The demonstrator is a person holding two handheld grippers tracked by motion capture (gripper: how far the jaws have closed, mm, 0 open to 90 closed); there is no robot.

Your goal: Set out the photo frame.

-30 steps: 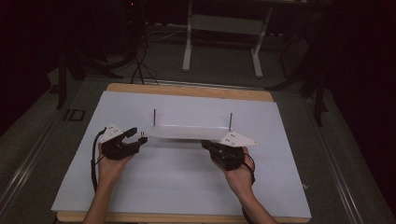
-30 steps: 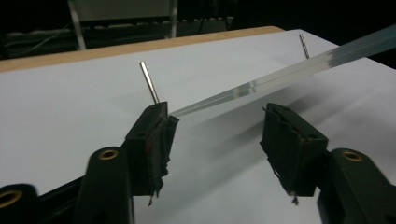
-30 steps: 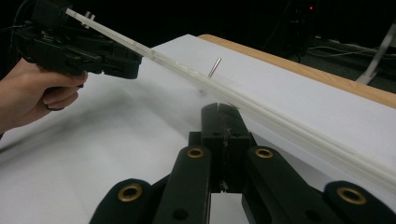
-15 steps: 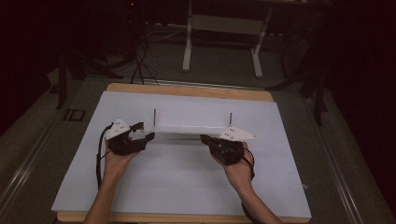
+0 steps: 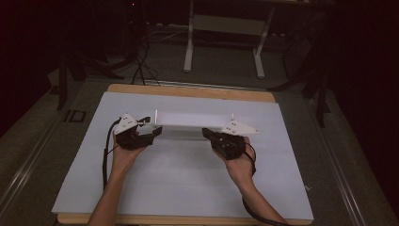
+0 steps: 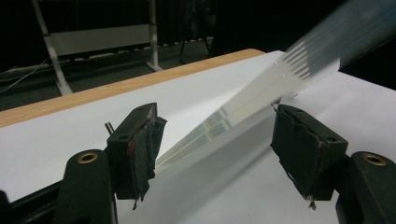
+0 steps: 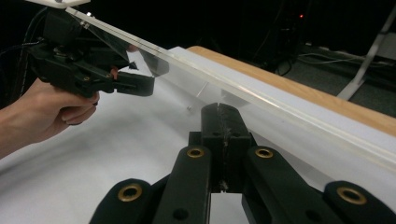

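A clear flat plate (image 5: 190,120) lies lengthwise across the middle of the white sheet, with a thin upright pin (image 5: 155,114) at its left end and another pin (image 5: 232,116) at its right. My left gripper (image 5: 153,132) is at the plate's left end. Its jaws stand open, and the plate's (image 6: 261,93) edge runs between them without touching the pads (image 6: 140,144). My right gripper (image 5: 207,133) sits at the front edge near the right end. The right gripper (image 7: 219,109) is shut, jaws pressed together, tips just under the plate's (image 7: 224,77) edge. The left gripper (image 7: 140,84) shows farther off.
A white sheet (image 5: 188,179) covers the wooden table, whose far edge (image 5: 188,90) shows bare. Behind the table, a white metal stand (image 5: 226,23) and cables (image 5: 139,70) rest on the dark floor. Cables trail from both grippers along the forearms.
My left gripper has moved right and forward until its jaws straddle the plate's left end. The right gripper has edged slightly forward toward the plate.
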